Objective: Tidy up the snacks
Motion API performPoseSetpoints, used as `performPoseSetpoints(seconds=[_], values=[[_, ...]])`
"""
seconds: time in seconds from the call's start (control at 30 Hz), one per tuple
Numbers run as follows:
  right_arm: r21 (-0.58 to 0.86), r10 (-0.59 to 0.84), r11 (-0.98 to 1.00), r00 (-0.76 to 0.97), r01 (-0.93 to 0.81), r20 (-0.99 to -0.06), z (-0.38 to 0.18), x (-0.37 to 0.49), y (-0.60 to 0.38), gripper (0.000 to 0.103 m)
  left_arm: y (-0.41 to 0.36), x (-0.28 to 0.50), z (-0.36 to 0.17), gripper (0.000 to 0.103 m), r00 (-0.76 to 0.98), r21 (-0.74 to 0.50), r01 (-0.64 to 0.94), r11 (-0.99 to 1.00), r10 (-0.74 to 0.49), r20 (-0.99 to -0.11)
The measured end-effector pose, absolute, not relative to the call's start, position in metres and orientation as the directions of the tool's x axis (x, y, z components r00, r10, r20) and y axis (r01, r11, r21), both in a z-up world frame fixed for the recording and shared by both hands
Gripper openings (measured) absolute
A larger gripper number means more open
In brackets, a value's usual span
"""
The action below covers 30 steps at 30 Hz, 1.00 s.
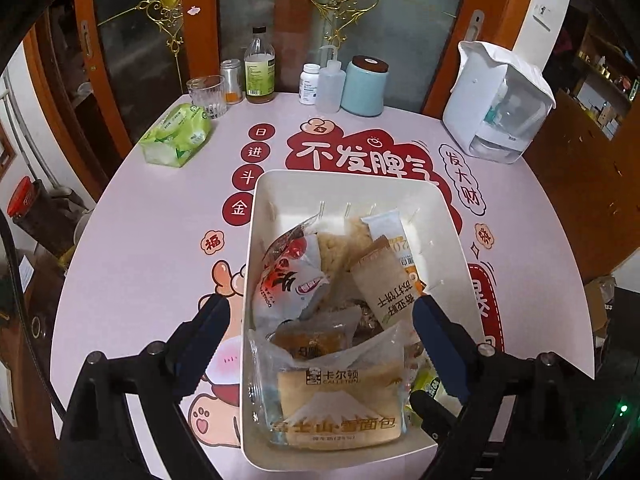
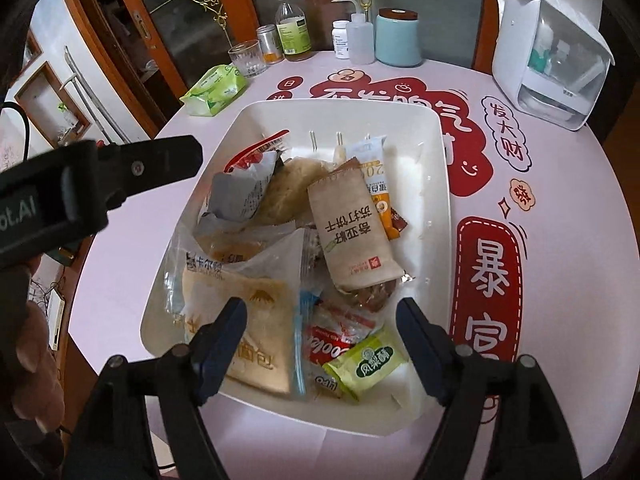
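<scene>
A white plastic bin (image 1: 352, 184) (image 2: 436, 184) sits on the pink table and holds several snack packets. A bread packet with a mountain print (image 1: 340, 408) (image 2: 244, 300) lies at its near end. A brown cracker packet (image 1: 388, 284) (image 2: 352, 232) leans in the middle. A red and white packet (image 1: 288, 280) lies at the left. A small green packet (image 2: 366, 364) lies at the near right. My left gripper (image 1: 320, 316) is open and empty, hovering above the bin. My right gripper (image 2: 322, 320) is open and empty over the bin's near end. The left gripper's body (image 2: 100, 184) shows in the right wrist view.
A green tissue pack (image 1: 176, 136) (image 2: 214, 90) lies at the back left. A glass (image 1: 206, 94), bottles (image 1: 260, 68) and a light blue canister (image 1: 366, 86) line the back edge. A white appliance (image 1: 496, 104) (image 2: 548, 48) stands at the back right. Wood and glass doors rise behind.
</scene>
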State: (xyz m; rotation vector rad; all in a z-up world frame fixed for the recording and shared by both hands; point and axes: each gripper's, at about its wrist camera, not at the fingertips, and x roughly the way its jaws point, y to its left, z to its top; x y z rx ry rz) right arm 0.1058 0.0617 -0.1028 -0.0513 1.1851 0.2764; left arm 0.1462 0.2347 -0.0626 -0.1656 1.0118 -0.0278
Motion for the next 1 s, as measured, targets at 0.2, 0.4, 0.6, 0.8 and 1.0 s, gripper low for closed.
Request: performPoseSetpoints(seconds=[0.2,0.4,0.6,0.8,1.0], values=[[0.117,0.195,0.966,0.353,-0.231,-0.915,-0.097,0.095,0.063,0.078,0.230,0.137,-0.059,0.093,0.531,-0.139,-0.038,0.990,-0.098,-0.841],[0.127,0.205,0.966,0.365,-0.226,-0.908,-0.090,0.085,0.061,0.078,0.228,0.123,-0.051,0.093,0.544,-0.137,-0.025,0.990,-0.102,-0.833],[0.135,0.207,0.969,0.378,-0.206,-0.902,-0.082,0.076,0.053,0.078,0.221,0.112,-0.045,0.093,0.552,-0.136,-0.015,0.991,-0.105,-0.827],[0.135,0.200,0.973,0.401,-0.186,-0.894,-0.069,0.068,0.040,0.078,0.209,0.102,-0.037,0.093,0.557,-0.140,-0.008,0.990,-0.112,-0.823],[0.116,0.188,0.975,0.427,-0.187,-0.885,-0.057,0.062,0.023,0.078,0.194,0.090,-0.026,0.093,0.574,-0.133,-0.009,0.991,-0.104,-0.812]])
